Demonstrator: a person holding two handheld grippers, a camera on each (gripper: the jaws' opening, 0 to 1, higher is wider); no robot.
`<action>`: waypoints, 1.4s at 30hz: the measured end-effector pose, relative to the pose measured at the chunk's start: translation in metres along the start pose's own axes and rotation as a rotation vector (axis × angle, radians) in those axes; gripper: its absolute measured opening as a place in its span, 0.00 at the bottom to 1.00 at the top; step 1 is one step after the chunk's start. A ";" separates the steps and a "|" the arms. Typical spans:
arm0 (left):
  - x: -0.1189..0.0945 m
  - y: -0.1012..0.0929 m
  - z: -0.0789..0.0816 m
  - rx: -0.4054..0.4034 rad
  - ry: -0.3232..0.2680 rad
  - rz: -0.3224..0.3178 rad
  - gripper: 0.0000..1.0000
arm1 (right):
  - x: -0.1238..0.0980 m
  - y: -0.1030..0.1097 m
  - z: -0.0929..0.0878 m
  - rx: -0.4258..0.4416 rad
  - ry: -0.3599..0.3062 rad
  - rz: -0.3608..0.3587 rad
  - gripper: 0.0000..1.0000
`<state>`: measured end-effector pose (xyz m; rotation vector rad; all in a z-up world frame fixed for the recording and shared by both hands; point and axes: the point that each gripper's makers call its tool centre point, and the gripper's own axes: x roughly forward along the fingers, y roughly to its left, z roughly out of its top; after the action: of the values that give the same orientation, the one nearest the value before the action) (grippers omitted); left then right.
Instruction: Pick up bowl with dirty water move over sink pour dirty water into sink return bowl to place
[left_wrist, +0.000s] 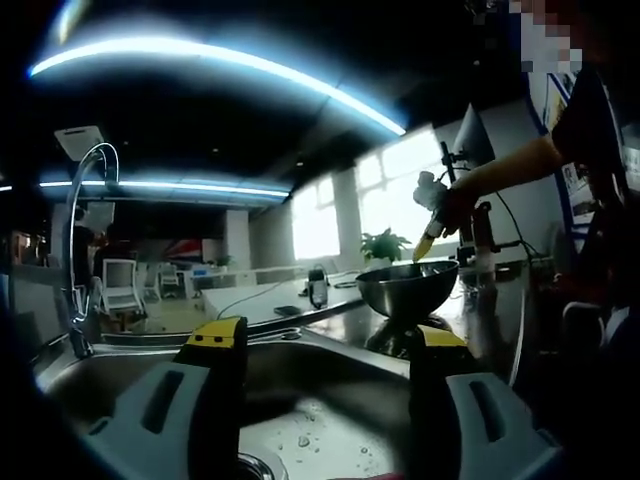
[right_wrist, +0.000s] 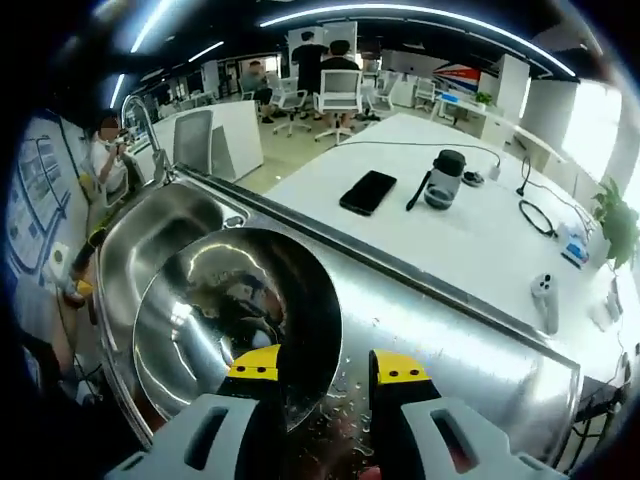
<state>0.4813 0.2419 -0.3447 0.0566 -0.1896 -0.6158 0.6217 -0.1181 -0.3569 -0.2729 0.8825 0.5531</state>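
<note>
1. Bowl (right_wrist: 235, 320): polished steel, round; seen from above in the right gripper view, standing on the wet steel drainboard (right_wrist: 450, 340) just beside the sink (right_wrist: 165, 235). In the left gripper view the bowl (left_wrist: 407, 287) is seen from the side, upright on the counter beyond the sink basin (left_wrist: 320, 420).
2. Right gripper (right_wrist: 325, 368): yellow-tipped jaws are set apart, one over the bowl's near rim and one outside it; whether the rim is touched cannot be told.
3. Left gripper (left_wrist: 325, 340): jaws are spread wide with nothing between them, held over the sink, well short of the bowl.
4. Faucet (left_wrist: 85, 220): curved, mounted at the sink's far side from the bowl.
5. Phone (right_wrist: 368, 191): dark, laid flat on the white table (right_wrist: 480, 250) behind the sink.
6. Potted plant (left_wrist: 384, 245): placed beyond the bowl, by the windows.
</note>
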 end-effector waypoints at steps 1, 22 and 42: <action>0.000 0.000 0.000 0.000 -0.001 -0.001 0.60 | 0.002 0.001 -0.001 -0.001 0.012 0.002 0.27; -0.001 0.001 0.001 -0.002 -0.007 0.008 0.60 | 0.020 -0.005 -0.007 -0.006 0.182 -0.022 0.20; -0.002 0.000 0.001 0.017 -0.007 0.006 0.60 | 0.026 0.016 -0.047 0.103 0.366 0.018 0.11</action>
<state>0.4796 0.2433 -0.3439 0.0696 -0.2020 -0.6082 0.5954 -0.1164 -0.4064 -0.2769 1.2652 0.4799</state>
